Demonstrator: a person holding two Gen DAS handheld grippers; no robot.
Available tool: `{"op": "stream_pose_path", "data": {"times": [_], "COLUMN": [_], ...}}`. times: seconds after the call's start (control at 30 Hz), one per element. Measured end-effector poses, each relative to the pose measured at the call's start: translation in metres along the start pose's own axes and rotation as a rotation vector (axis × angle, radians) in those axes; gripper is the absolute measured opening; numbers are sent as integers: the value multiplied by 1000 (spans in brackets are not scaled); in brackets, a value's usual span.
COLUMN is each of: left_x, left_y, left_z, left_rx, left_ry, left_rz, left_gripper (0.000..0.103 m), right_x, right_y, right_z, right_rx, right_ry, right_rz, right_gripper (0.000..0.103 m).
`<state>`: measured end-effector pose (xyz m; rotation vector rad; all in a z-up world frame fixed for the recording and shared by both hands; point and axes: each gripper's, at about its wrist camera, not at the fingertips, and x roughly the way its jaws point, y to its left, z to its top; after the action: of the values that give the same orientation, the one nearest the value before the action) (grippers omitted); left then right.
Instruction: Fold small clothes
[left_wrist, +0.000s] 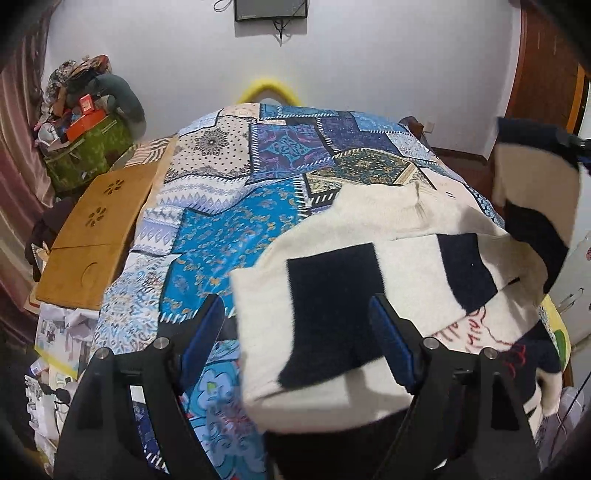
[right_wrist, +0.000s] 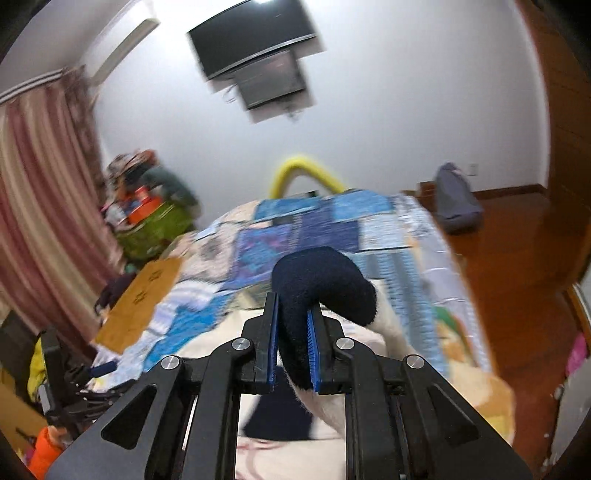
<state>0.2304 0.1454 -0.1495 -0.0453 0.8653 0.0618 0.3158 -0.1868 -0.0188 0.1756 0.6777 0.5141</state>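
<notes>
Fold barely begun: sweater (left_wrist: 369, 236) lies mostly unfolded on bed (left_wrist: 229, 221). Right gripper (right_wrist: 291, 343) jaws pinching navy cuff, sleeve lifted. Left gripper (left_wrist: 299, 332) jaws spread over sweater's near part, not gripping. Folds all left.

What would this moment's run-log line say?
stage: folding | right gripper: shut on sweater dark cuff, lifted | left gripper: open, jaws astride sweater | surface: patchwork bedspread

The right gripper (right_wrist: 291, 332) is clamped on the navy cuff of a cream-and-navy sweater (right_wrist: 317, 280), lifted above the blue patchwork bedspread (right_wrist: 325, 229), with a wall-mounted television (right_wrist: 255, 40) beyond.
</notes>
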Motion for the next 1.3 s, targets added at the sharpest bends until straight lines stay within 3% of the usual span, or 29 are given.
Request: {"op": "stream_pose_path", "data": {"times": [0.1,0.2,0.4,0.5,0.73,0.87,1.03,1.13,1.2,1.3], "left_x": [-2,-2,-2,-2,9,30,57,71,85,99], "left_y": [12,20,20,4,-63,-111,-163,-188,-199,-196], "left_z": [-7,-13,-17,-11,10,18,23,25,28,36], "left_rx": [-4,-18,-24,5,121,201,266,326,372,355], "left_ry": [7,20,45,46,54,96,146,126,117,123], "left_rz": [21,30,26,12,-48,-78,-118,-71,8,62], "left_gripper": [80,80,80,80,84,84,84,84,84,82], "right_x": [33,78,119,106,50,26,17,23,27,40], "right_y": [28,53,75,76,36,-7,-64,-88,-100,-108], "right_z": [-16,-44,-93,-98,-79,-75,-88,-104,-114,-130], "right_rx": [-48,-99,-160,-198,-185,-168,-77,-47,-20,0], "right_ry": [70,202,407,389,241,208,245,291,321,365], "right_rz": [27,60,119,120,20,-84,-171,-208,-211,-203], "right_gripper": [12,12,13,15,42,45,47,47,47,47]}}
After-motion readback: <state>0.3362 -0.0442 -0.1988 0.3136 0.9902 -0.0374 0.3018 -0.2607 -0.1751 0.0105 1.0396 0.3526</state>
